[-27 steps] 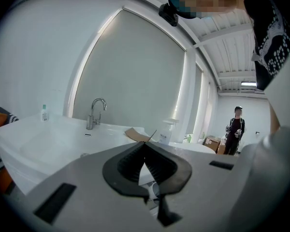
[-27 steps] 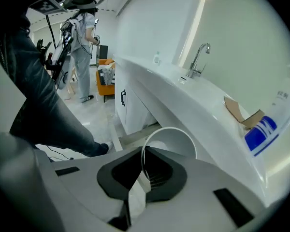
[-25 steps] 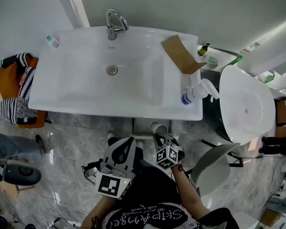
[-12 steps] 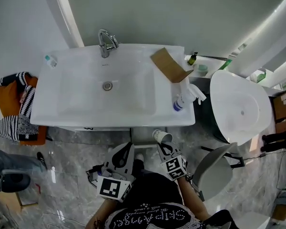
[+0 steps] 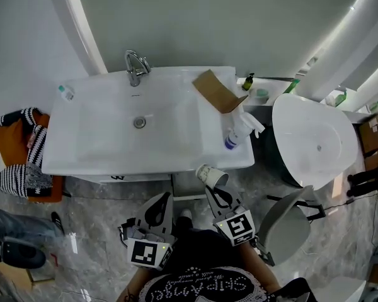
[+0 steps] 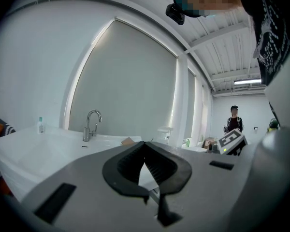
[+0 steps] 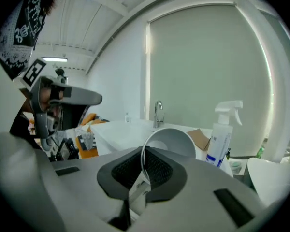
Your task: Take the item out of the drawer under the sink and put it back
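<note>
Pinching the white paper cup (image 5: 210, 174) by its rim, the right gripper (image 5: 211, 190) is holding it in the air just off the front edge of the sink (image 5: 101, 162), at about 5 o'clock from the drain. In the right gripper view the thin wall of the cup is sitting between the two pads, which are pressing nearly together on it, and the cup's open mouth is facing the camera. The left gripper (image 5: 166, 198) is hovering beside it at 6 o'clock from the drain. Its jaws are meeting at the tips and gripping nothing.

Judging by this, the taking-out half is looking finished: the cup is standing clear above the cabinet, near the height of the basin top. The drawer itself is lying mostly hidden under the basin's front lip, so I cannot tell whether it is open.

Returning the cup is calling for a descent toward 6 o'clock, below the lip, with the pinch kept firm. The paper rim is likely to flex or slip, so letting go only once the cup is resting inside seems wise.
</note>
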The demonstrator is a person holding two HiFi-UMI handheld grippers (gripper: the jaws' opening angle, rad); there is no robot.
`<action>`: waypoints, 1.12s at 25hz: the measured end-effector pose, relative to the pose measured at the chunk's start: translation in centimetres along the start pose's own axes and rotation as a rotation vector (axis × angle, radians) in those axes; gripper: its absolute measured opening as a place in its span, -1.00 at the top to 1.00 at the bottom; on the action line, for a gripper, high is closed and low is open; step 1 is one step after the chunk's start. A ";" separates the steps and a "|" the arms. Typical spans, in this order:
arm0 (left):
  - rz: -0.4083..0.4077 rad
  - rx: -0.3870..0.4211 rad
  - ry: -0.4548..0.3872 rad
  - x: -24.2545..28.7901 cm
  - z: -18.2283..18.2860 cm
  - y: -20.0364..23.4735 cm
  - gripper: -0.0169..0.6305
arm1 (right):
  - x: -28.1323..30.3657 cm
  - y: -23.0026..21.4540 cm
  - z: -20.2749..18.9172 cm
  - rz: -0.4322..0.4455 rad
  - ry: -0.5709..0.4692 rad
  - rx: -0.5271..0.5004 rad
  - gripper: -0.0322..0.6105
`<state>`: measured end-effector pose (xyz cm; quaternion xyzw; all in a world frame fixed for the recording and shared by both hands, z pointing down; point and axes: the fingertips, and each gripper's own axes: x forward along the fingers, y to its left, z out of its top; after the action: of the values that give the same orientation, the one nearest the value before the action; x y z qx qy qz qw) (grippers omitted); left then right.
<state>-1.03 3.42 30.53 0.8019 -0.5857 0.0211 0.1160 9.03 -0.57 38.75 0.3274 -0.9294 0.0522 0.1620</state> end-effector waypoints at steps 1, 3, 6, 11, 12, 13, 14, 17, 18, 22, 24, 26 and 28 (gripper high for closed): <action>0.000 0.001 -0.004 -0.1 0.3 0.0 0.94 | -0.4 0.0 1.2 -0.007 -0.030 0.005 0.82; 0.001 -0.001 -0.017 -0.4 1.1 0.1 0.94 | -1.4 0.0 3.5 -0.019 -0.092 0.015 0.82; -0.007 -0.020 -0.045 -0.6 2.4 0.1 0.94 | -2.9 0.1 7.2 -0.032 -0.190 0.040 0.82; -0.073 -0.005 -0.107 -0.6 4.2 -1.2 0.94 | -4.7 0.1 9.7 -0.058 -0.263 0.055 0.82; -0.083 0.001 -0.117 -0.5 4.4 -1.5 0.94 | -4.9 0.2 10.1 -0.061 -0.276 0.065 0.82; -0.094 0.004 -0.120 -0.3 4.5 -1.7 0.94 | -5.2 0.3 10.6 -0.065 -0.288 0.084 0.82; -0.105 0.001 -0.121 -0.2 4.7 -2.0 0.94 | -5.3 0.4 10.9 -0.070 -0.296 0.101 0.82; -0.122 -0.032 -0.131 0.3 5.5 -2.6 0.94 | -5.7 0.9 10.9 -0.075 -0.295 0.118 0.82; -0.123 -0.037 -0.127 0.3 5.4 -2.6 0.94 | -5.7 1.1 10.7 -0.074 -0.292 0.119 0.82; -0.119 -0.006 -0.083 0.1 4.1 -2.3 0.94 | -6.0 1.7 10.1 -0.075 -0.280 0.137 0.82; -0.106 -0.006 -0.080 0.1 3.8 -2.0 0.94 | -6.0 1.9 9.8 -0.072 -0.276 0.144 0.82; -0.101 -0.015 -0.082 0.1 3.6 -2.1 0.94 | -5.9 2.2 9.5 -0.063 -0.269 0.147 0.82; -0.101 -0.016 -0.075 0.2 3.4 -2.2 0.94 | -5.9 2.6 9.3 -0.051 -0.263 0.145 0.82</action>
<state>0.79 3.16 26.90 0.8298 -0.5484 -0.0196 0.1014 9.24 3.02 27.99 0.3657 -0.9278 0.0717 0.0162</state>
